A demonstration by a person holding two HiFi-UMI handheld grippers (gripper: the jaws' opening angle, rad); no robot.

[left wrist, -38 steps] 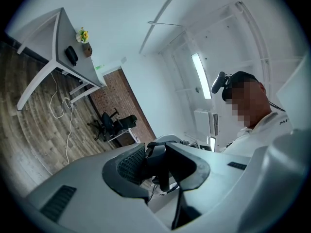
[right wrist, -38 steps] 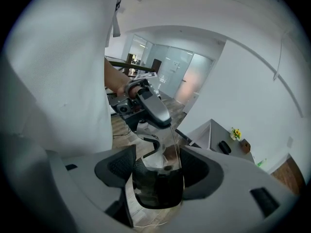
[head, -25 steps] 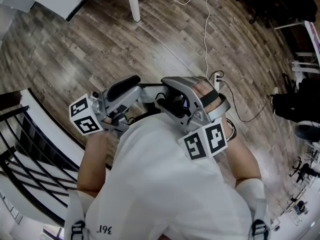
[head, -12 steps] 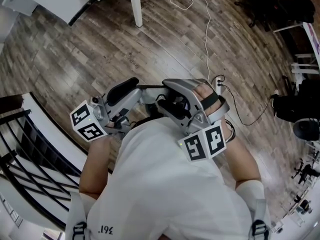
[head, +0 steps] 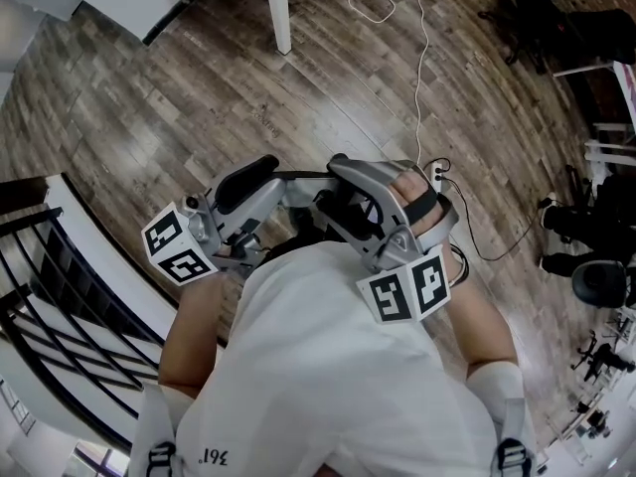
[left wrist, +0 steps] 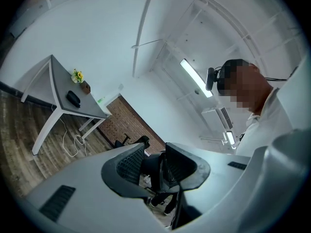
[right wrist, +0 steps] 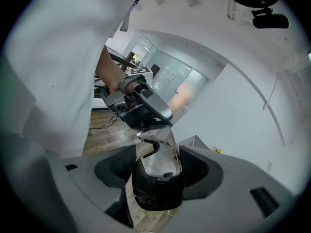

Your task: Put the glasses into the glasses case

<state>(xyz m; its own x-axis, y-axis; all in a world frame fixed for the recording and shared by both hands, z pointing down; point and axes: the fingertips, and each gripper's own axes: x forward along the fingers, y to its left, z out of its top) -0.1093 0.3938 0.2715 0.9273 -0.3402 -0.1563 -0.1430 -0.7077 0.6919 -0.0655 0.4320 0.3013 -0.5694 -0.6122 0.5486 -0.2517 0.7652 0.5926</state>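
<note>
White shirt (head: 328,366): small dark print (head: 210,456) "361" near bottom-left edge. Nothing else legible.

The left hand-held gripper (left wrist: 154,165) and right hand-held gripper (right wrist: 156,165) are grey with black ribbed pads (right wrist: 114,166) and black-and-white marker cubes (head: 405,288). The glasses case (right wrist: 155,193) is black, and the glasses (right wrist: 163,154) seem clear-lensed and dark-framed. The floor (head: 199,97) is brown wood-grain and the shirt (head: 328,366) white.

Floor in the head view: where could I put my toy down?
Bare wooden floor lies between the white table leg and the black railing. The right side is crowded with the cable and chairs.
</note>
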